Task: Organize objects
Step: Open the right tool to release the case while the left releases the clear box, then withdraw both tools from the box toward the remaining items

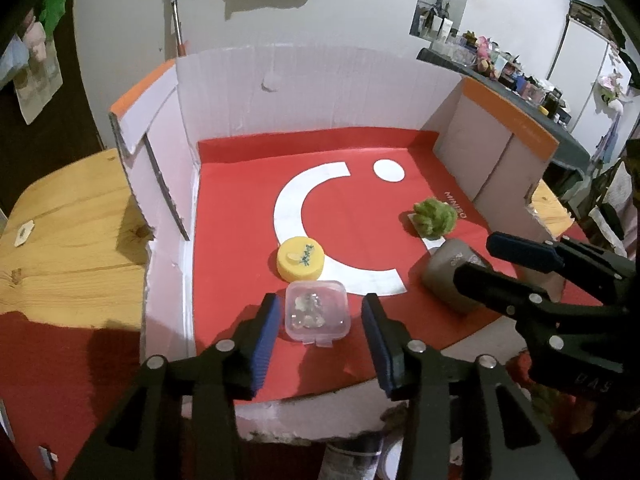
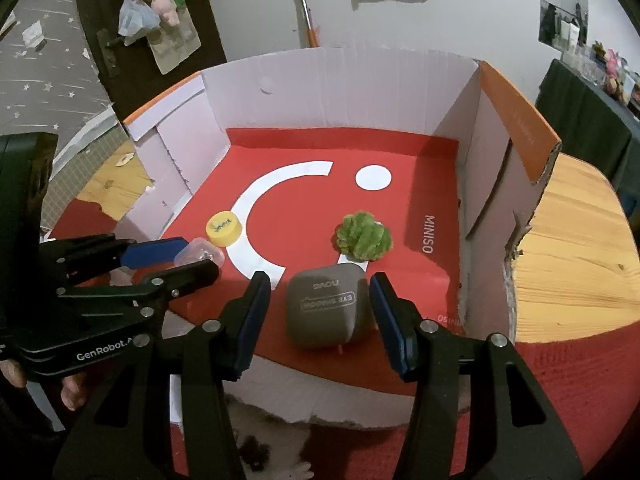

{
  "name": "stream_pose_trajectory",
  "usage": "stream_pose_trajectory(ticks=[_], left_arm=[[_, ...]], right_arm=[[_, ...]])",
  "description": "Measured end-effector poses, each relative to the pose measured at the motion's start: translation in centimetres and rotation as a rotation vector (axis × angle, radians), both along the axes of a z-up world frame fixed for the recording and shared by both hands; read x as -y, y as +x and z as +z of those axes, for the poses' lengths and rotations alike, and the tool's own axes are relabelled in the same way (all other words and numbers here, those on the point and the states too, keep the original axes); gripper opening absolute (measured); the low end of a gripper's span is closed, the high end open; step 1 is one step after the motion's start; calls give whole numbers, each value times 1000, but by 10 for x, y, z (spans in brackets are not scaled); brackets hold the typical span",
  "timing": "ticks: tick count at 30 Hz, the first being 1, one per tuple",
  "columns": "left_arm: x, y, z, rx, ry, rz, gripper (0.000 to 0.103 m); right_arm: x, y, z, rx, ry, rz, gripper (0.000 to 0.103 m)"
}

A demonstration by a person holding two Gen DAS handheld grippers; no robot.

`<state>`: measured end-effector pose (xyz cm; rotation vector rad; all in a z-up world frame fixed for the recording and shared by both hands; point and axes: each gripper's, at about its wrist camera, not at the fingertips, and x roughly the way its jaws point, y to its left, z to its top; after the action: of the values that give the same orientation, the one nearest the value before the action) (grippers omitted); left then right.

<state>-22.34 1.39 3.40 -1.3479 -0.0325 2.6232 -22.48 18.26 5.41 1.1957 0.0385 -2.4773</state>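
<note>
Reads "MINISO" [image 2: 428,234] in white down the red sheet [image 2: 312,216], right side, with a cut-off "OSINI" repeated near the front edge; big white arc and white dot printed mid-sheet. Reads "GenRobot.A" on the left gripper [image 2: 168,256] body, seen from the right wrist view. Grey case [image 2: 326,306] lettered "EYE SHADOW" upside down, with a smaller word above it, too garbled to read. Yellow round tub [image 1: 301,258] marked with a green scribble, illegible. Left gripper [image 1: 318,322] spread wide, straddling the small clear plastic box [image 1: 316,314], blue pads [image 1: 266,330] beside it on both sides, not pressing it. Right gripper [image 2: 318,316] likewise wide open around the grey case, nothing gripped, case flat on the sheet at the front right. Clear box sitting front left, just in front of the yellow tub. Green plush lump [image 2: 363,236] behind the case. All laid inside a white cardboard box [image 1: 304,88] with orange-edged flaps, resting on a wooden table [image 2: 576,232] with red cloth [image 1: 60,360] at the near side. White wall [image 1: 360,8] behind, cluttered dark shelf [image 1: 520,80] off to the right.
</note>
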Motion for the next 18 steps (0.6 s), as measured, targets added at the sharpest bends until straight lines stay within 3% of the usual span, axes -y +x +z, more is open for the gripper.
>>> stream_pose_trajectory(ticks=[5,18], left_arm=[[0,8,6,-17,-7,2,47],[4,35,20,-69,-8,17,62]], right_arm=[[0,6,5,-17,-14,-4,57],[-4,29,21,-69,-28,-12,71]])
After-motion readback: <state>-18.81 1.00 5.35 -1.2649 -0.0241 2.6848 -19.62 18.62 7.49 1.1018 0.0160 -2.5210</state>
